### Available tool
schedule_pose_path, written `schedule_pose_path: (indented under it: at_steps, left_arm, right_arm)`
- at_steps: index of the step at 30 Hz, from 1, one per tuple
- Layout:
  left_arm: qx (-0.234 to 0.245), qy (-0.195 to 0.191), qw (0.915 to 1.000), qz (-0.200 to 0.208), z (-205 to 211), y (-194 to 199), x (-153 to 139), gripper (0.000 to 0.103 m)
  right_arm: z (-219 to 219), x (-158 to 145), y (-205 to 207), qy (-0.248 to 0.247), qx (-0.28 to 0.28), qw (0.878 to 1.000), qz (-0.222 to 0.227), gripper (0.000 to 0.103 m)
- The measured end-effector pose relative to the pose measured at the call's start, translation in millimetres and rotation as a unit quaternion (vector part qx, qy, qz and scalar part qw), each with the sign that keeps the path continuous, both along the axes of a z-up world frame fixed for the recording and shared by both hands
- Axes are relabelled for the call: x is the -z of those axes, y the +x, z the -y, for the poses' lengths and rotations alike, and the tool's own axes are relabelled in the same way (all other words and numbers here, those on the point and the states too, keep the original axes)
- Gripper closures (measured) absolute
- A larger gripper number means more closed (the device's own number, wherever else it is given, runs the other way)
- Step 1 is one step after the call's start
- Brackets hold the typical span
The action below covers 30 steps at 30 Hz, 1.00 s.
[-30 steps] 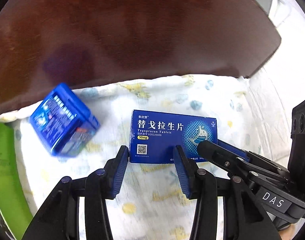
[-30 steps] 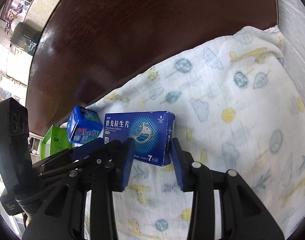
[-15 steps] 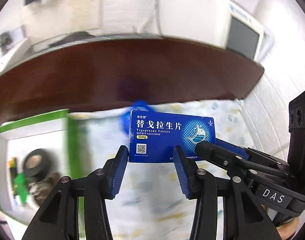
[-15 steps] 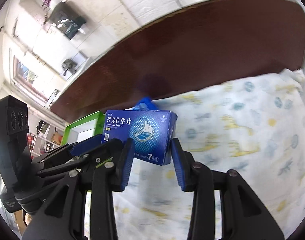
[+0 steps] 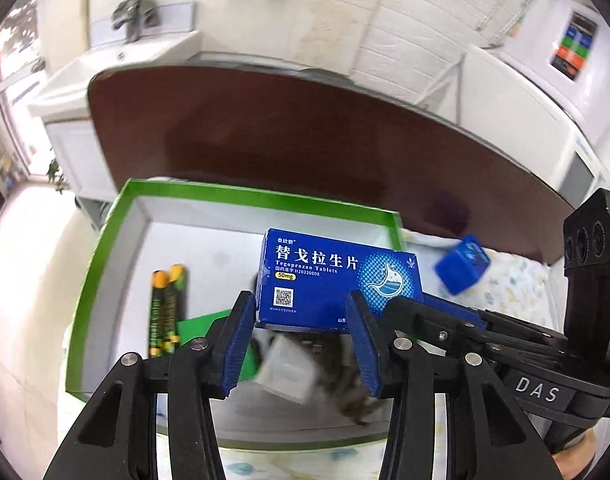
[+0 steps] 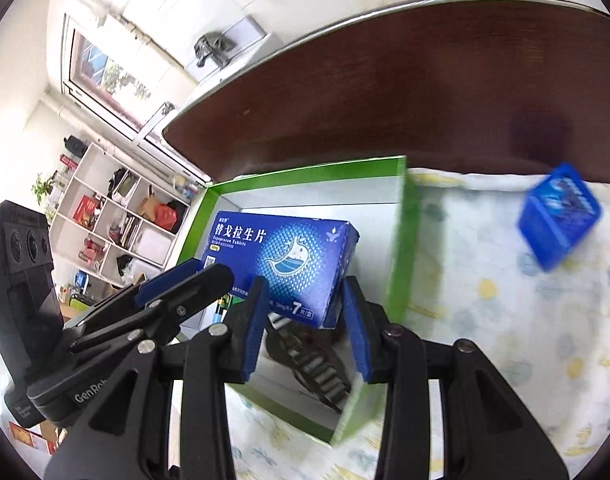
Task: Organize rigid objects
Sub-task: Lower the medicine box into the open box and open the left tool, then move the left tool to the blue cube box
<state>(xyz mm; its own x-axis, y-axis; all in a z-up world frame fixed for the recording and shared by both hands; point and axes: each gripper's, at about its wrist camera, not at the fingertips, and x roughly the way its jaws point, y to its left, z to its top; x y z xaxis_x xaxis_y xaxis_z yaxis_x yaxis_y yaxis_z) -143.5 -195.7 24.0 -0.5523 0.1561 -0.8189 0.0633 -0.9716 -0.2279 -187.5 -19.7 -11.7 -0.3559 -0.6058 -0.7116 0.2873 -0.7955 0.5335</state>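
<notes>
A blue tablet box point(image 5: 329, 276) point(image 6: 289, 252) hangs in the air, gripped at both ends. My left gripper point(image 5: 301, 320) is shut on its left part, and my right gripper point(image 6: 305, 308) is shut on its right end. The right gripper's fingers point(image 5: 421, 312) reach in from the right in the left wrist view. The box hovers over an open green-rimmed carton point(image 5: 105, 248) point(image 6: 401, 240) with a white inside. A small blue box point(image 5: 461, 264) point(image 6: 557, 220) lies on the patterned cloth point(image 6: 505, 320) to the right.
Inside the carton lie two green-and-yellow tubes point(image 5: 167, 308), a green card point(image 5: 205, 322), a white square item point(image 5: 287, 368) and a dark ribbed band point(image 6: 313, 364). The brown tabletop point(image 5: 305, 140) runs behind. White cabinets point(image 5: 525, 92) and shelves point(image 6: 117, 216) stand beyond.
Both grippers lifted the tablet box off the cloth and carried it left until it came over the green carton. The small blue box now sits far to the right.
</notes>
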Motion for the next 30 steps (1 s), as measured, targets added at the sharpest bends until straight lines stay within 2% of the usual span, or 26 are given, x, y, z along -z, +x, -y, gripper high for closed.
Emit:
schedule_pose_path:
  at_steps: [4, 7, 12, 14, 18, 22, 26, 30]
  left_arm:
    - [-0.02, 0.013, 0.9996, 0.014, 20, -6, 19, 0.056]
    - [-0.032, 0.033, 0.9987, 0.02, 35, -9, 28, 0.056]
    - [-0.064, 0.029, 0.9971, 0.028, 43, -9, 32, 0.056]
    - [-0.062, 0.039, 0.9969, 0.029, 38, -8, 29, 0.056]
    - [-0.036, 0.038, 0.9986, 0.01, 10, -10, 13, 0.056]
    - [0.013, 0.042, 0.999, 0.005, -38, -19, -1, 0.056]
    - [0.056, 0.045, 0.9973, 0.012, -95, -30, -3, 0.054]
    - [0.092, 0.055, 0.9936, 0.038, -146, -45, 9, 0.054]
  right_arm:
    - [19, -1, -5, 0.021, -0.01, 1.0, 0.005, 0.065]
    - [16, 5, -7, 0.022, -0.007, 1.0, 0.014, 0.065]
    - [1, 5, -2, 0.029, 0.011, 0.999, 0.011, 0.066]
    - [-15, 0, 4, 0.023, 0.022, 0.999, 0.008, 0.066]
    - [-51, -8, 12, 0.029, 0.056, 0.998, -0.013, 0.066]
    - [-104, -15, 18, 0.036, 0.104, 0.994, -0.028, 0.066]
    - [-169, -5, 21, 0.04, 0.163, 0.986, -0.012, 0.066]
    - [-217, 10, 21, 0.029, 0.203, 0.979, 0.011, 0.066]
